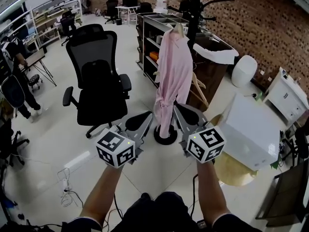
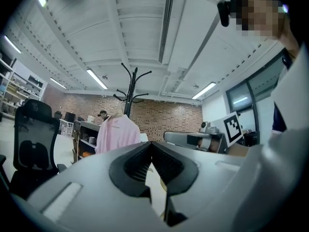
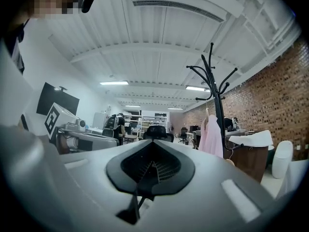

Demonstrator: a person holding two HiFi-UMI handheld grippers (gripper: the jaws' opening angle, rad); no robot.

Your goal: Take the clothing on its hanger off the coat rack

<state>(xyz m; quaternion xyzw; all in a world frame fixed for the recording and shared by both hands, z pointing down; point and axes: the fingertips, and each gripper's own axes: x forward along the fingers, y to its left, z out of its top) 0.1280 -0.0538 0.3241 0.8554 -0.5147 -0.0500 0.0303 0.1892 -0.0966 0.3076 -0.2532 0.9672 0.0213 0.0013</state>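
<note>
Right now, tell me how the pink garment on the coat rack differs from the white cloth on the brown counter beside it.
The pink garment hangs upright on a hanger from the black coat rack; the white cloth lies spread flat on the brown counter. The pink garment reaches down nearly to the rack's base; the white cloth stays on the counter top. Both are fabric, close to the coat rack.

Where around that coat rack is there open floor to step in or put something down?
Free: the tiled floor between the office chair and the coat rack, and the wider stretch on the chair's near side. Crowded: right of the rack, a white box and a brown counter stand close; shelves stand behind the pink shirt.
</note>
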